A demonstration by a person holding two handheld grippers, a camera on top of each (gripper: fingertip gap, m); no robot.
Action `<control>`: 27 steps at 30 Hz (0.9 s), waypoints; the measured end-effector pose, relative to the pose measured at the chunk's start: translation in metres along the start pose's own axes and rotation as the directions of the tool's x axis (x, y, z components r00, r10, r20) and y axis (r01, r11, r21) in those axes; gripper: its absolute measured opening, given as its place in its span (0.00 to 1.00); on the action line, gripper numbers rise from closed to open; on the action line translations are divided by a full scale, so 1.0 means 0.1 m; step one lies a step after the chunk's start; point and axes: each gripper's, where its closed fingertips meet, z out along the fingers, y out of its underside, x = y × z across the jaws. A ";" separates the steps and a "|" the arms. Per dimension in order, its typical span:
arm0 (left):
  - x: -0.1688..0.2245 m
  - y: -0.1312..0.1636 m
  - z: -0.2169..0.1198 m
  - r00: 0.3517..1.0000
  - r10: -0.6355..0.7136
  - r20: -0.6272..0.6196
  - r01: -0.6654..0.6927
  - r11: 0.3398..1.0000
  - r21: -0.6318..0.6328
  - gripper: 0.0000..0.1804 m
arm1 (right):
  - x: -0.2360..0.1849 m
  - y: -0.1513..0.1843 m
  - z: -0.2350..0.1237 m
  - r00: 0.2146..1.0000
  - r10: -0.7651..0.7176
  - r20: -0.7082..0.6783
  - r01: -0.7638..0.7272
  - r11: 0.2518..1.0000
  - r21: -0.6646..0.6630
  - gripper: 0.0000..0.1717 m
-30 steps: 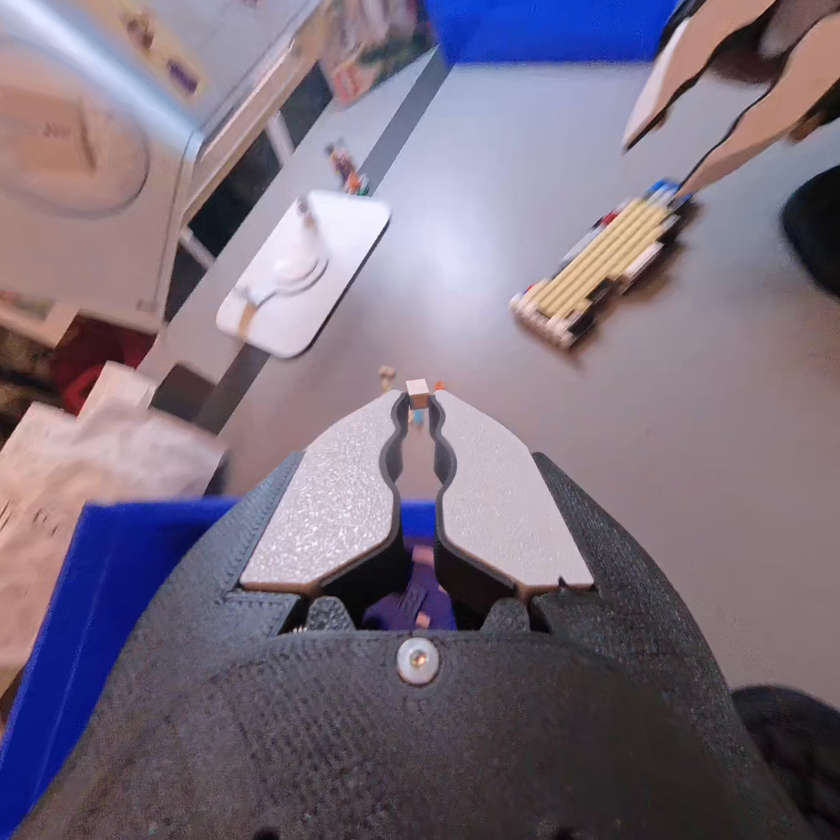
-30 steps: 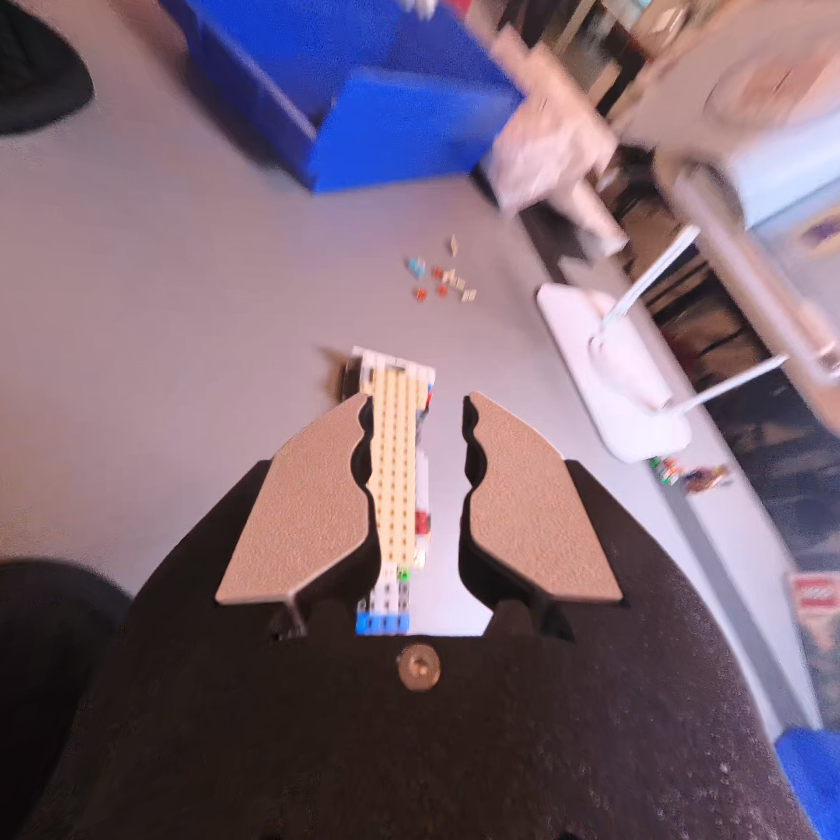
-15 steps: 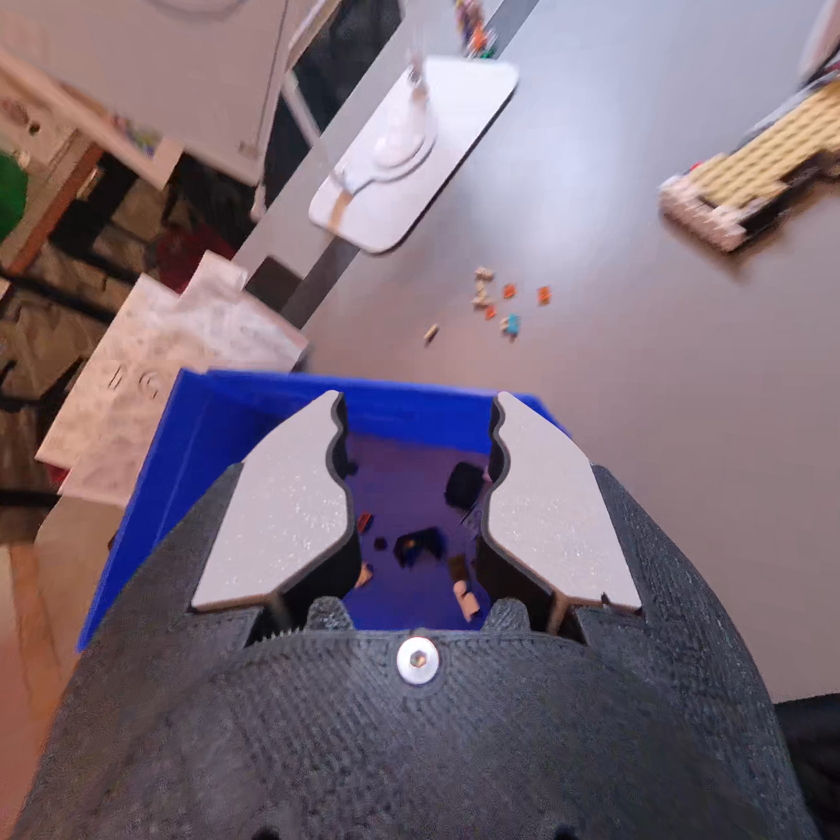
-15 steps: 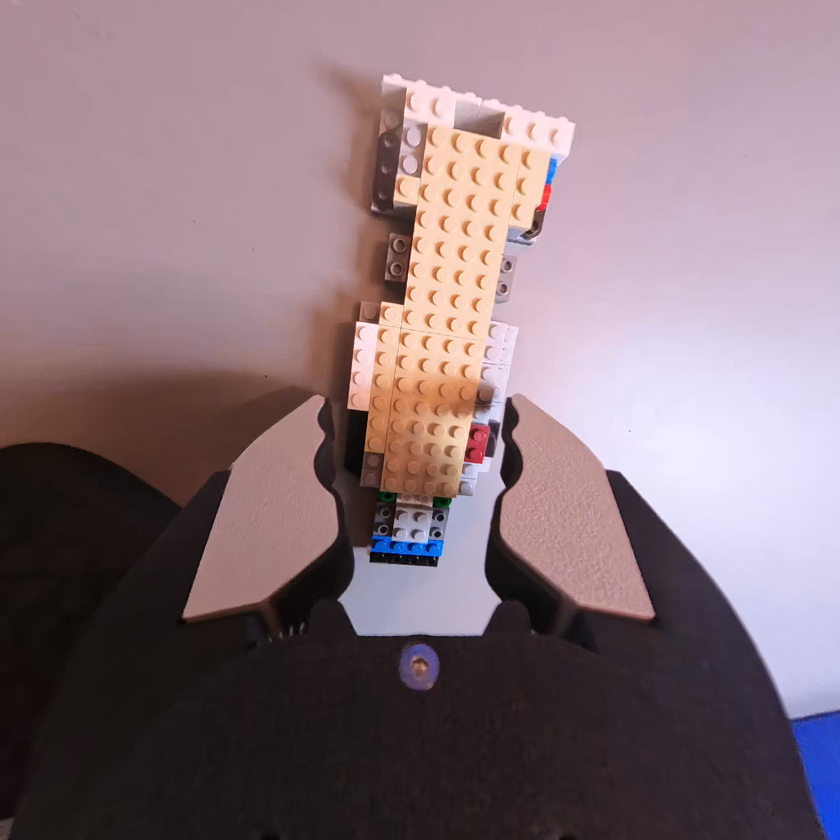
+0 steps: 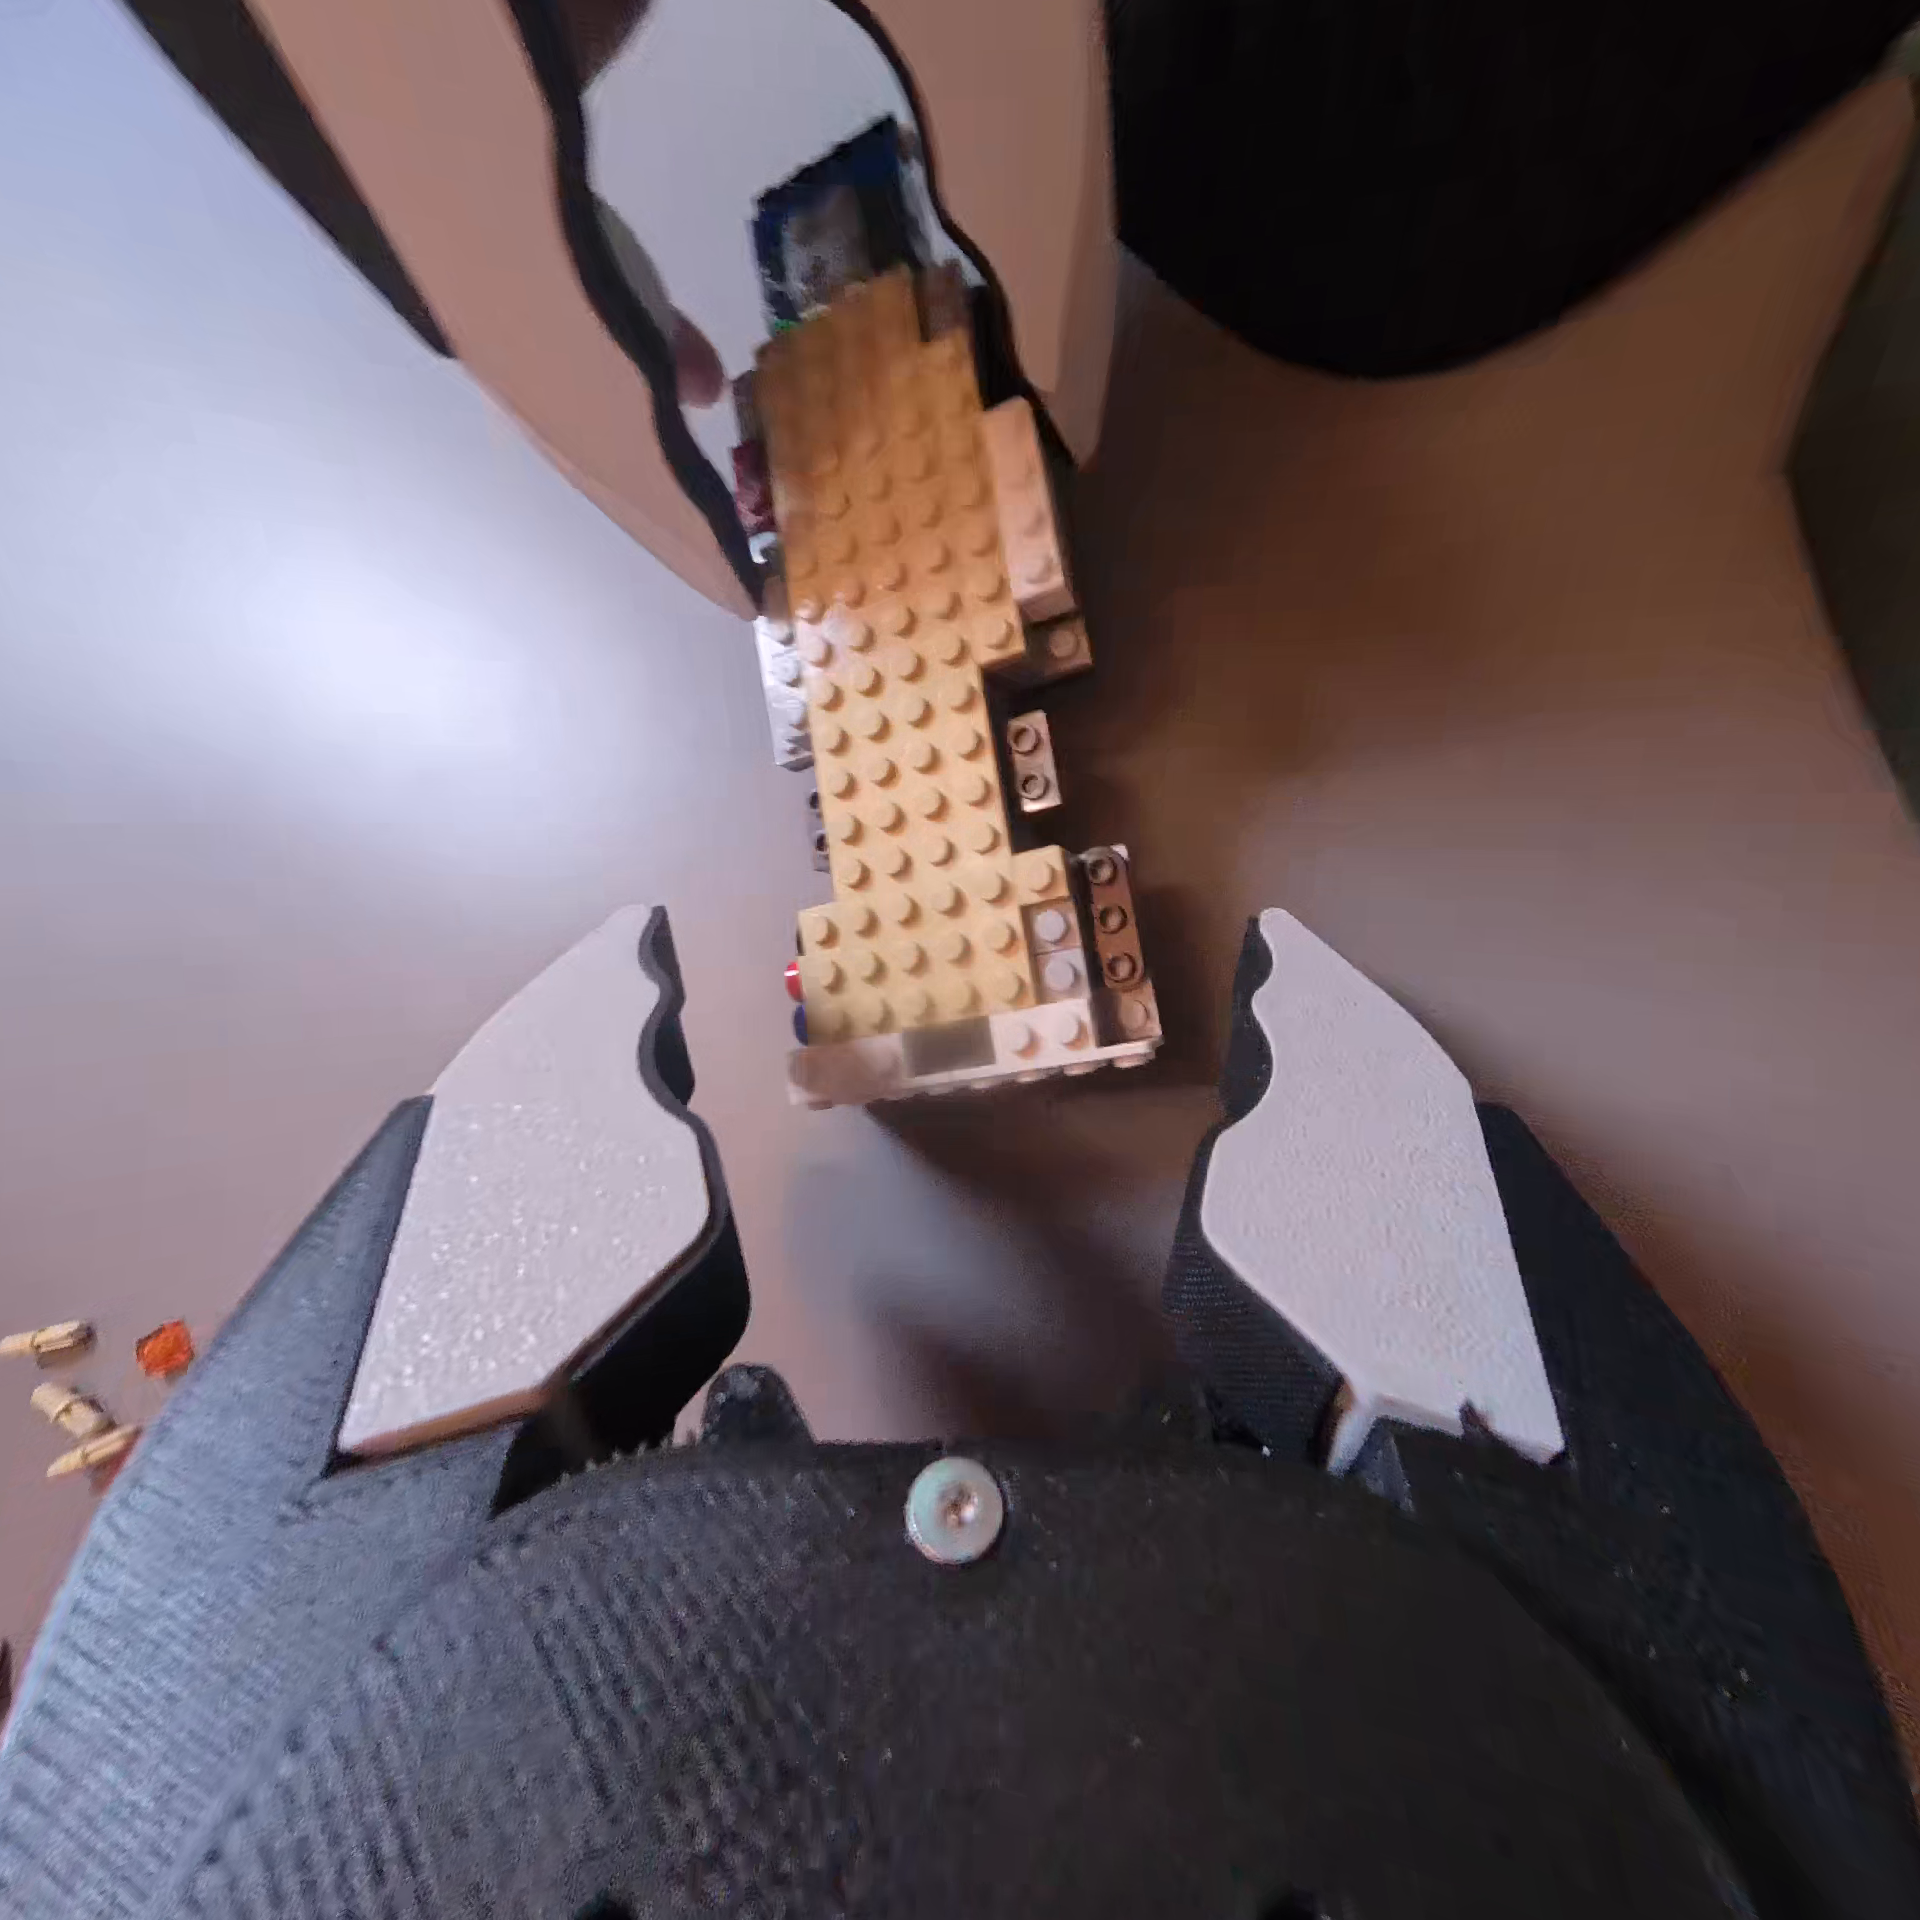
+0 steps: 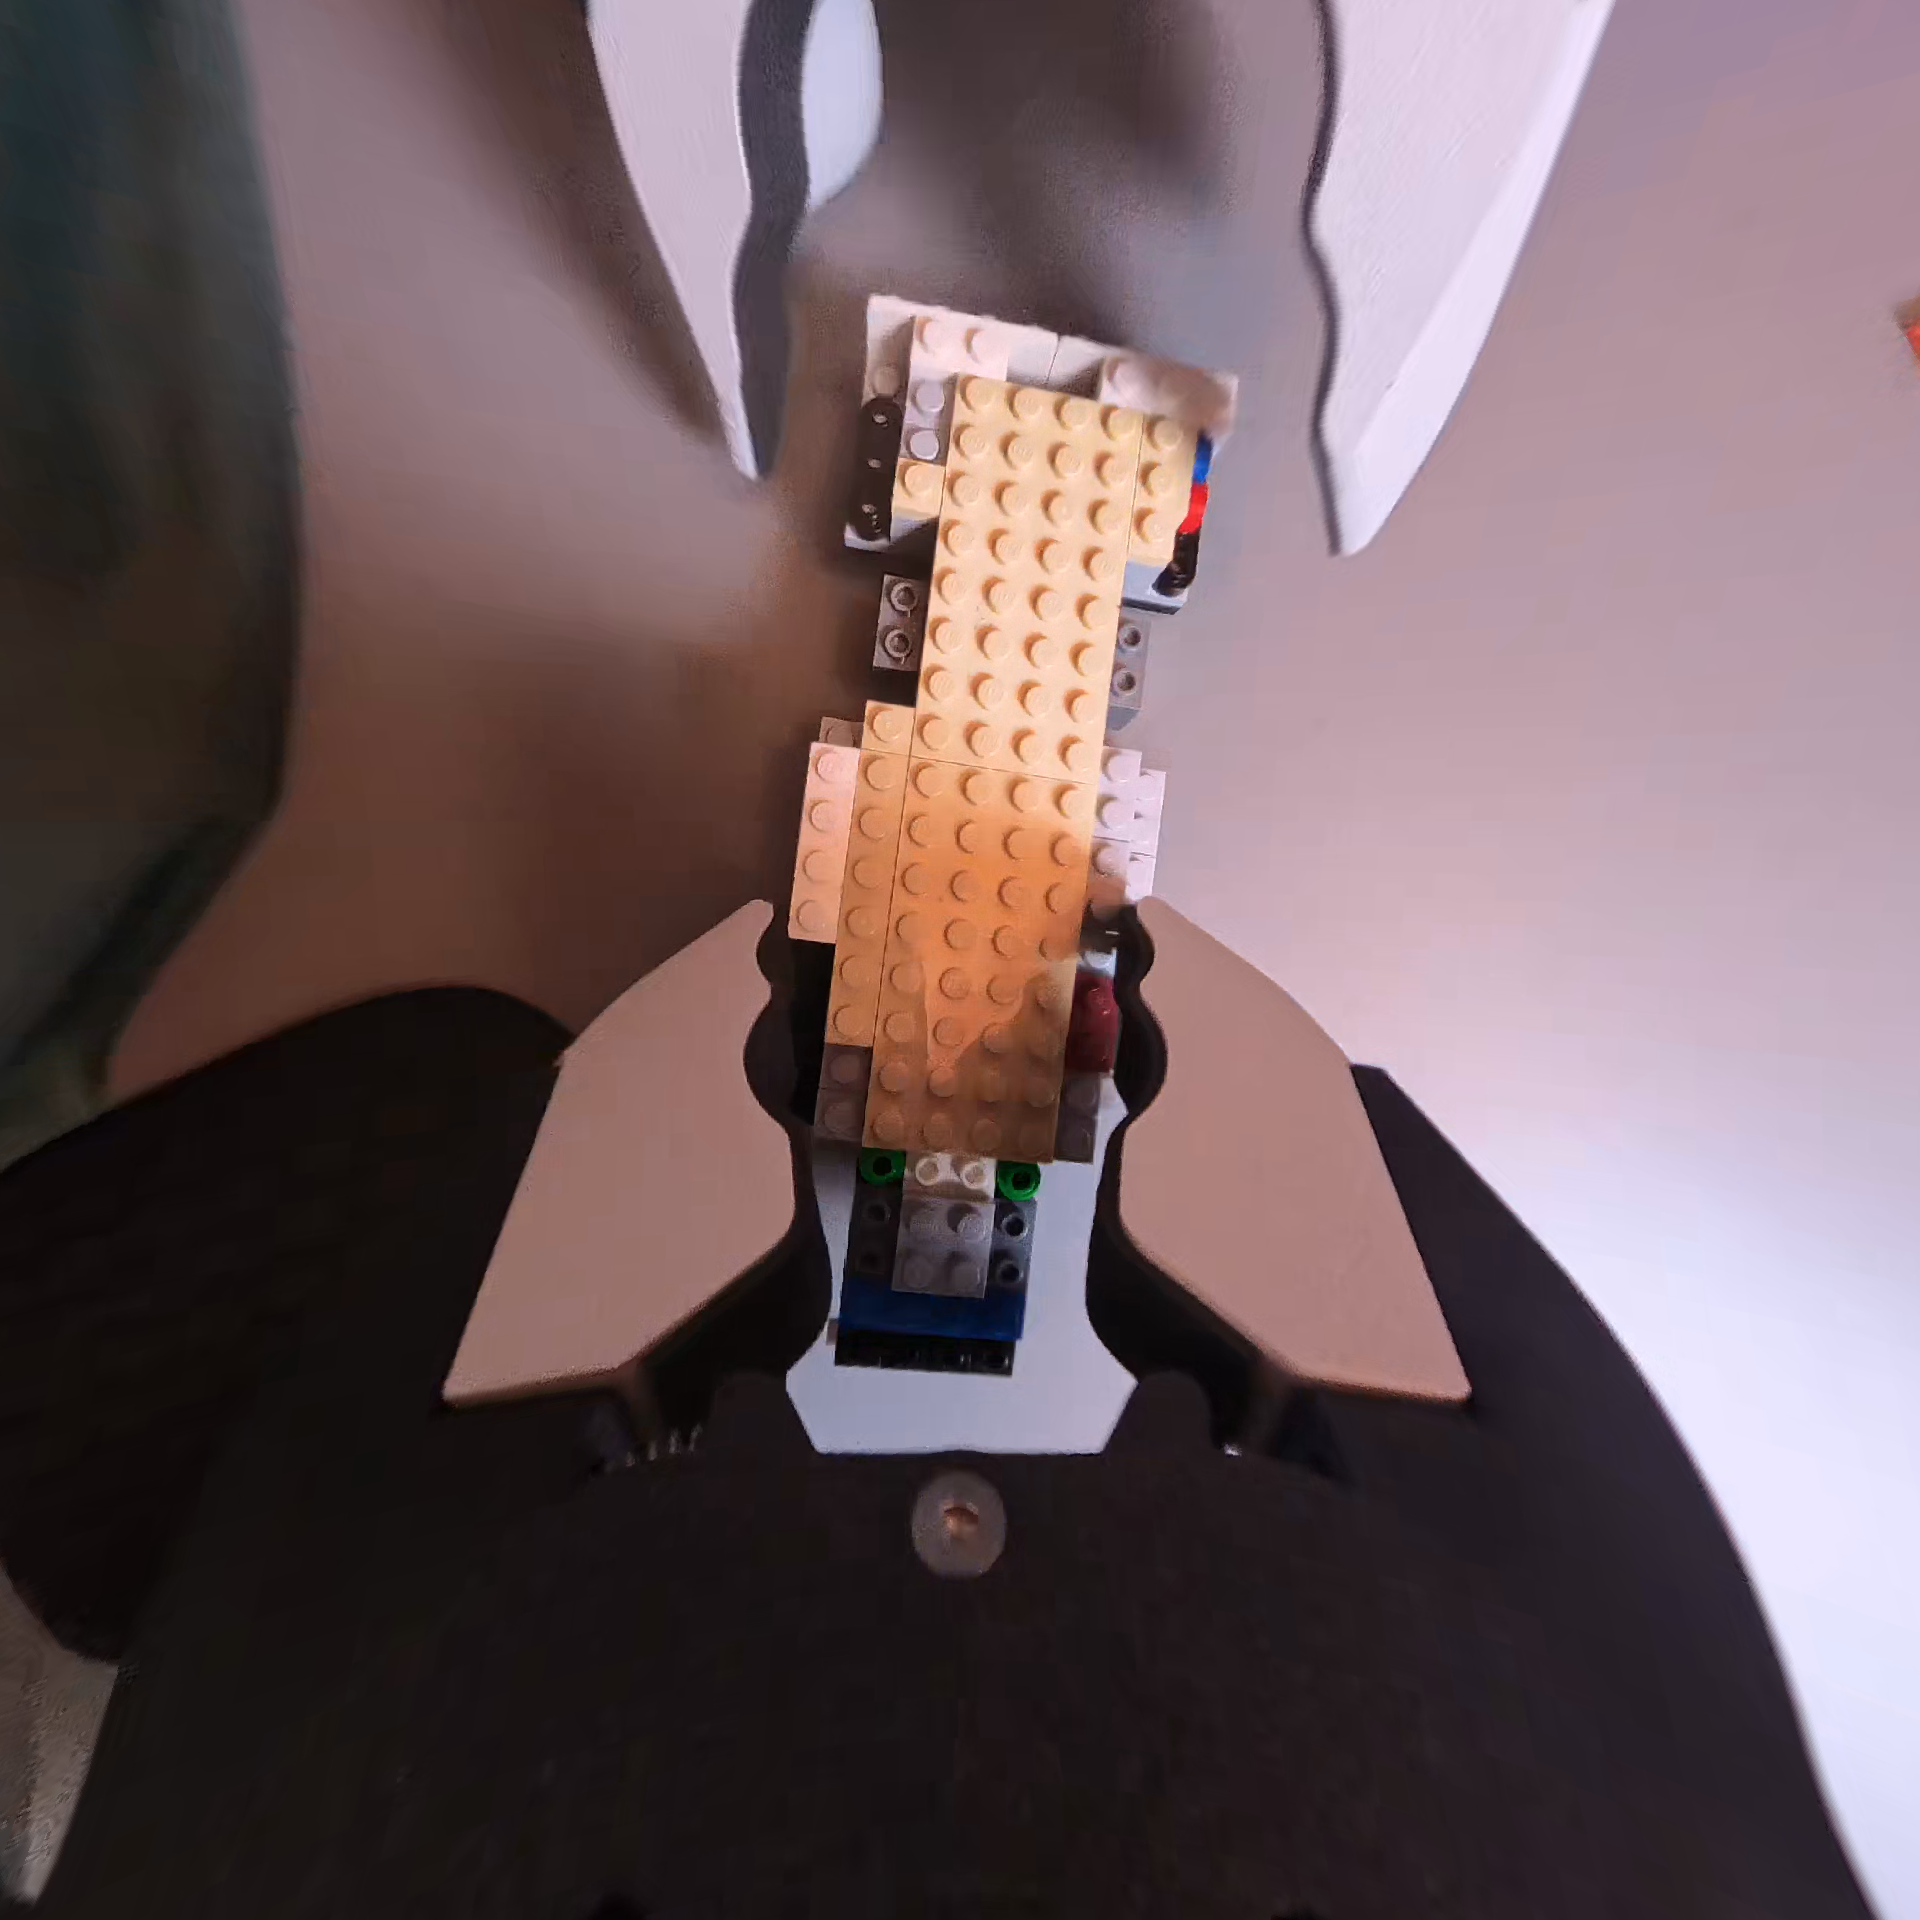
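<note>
- Brick model (image 6: 997, 727): a long build topped with tan studded plates, with white, grey, blue, green and dark red bricks along its sides and ends. It lies on the grey worktop (image 5: 260, 623); no worktop edge is in view.
- Right gripper (image 6: 956, 914): its jaws are narrowed on one end of the model, with the pads against both flanks, by the dark red brick.
- Left gripper (image 5: 956, 925): its jaws are spread wide at the opposite, white-edged end, with clear space between each pad and the model.
- Risk, as I judge it: the small side bricks look lightly attached. Side pressure or a twist between the two ends could pop them off or split the tan plates at their seam.
- Farther off: small loose pieces (image 5: 73, 1392) and an orange one (image 5: 164, 1348) lie well apart from the model. Nothing lies between the left jaws and the model.
</note>
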 end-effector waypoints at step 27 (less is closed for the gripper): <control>-0.16 -0.14 -0.13 0.976 -0.209 -0.067 0.216 0.970 0.111 0.19 | 0.10 -0.30 -0.40 0.728 -0.279 -0.626 0.303 0.950 -0.071 0.02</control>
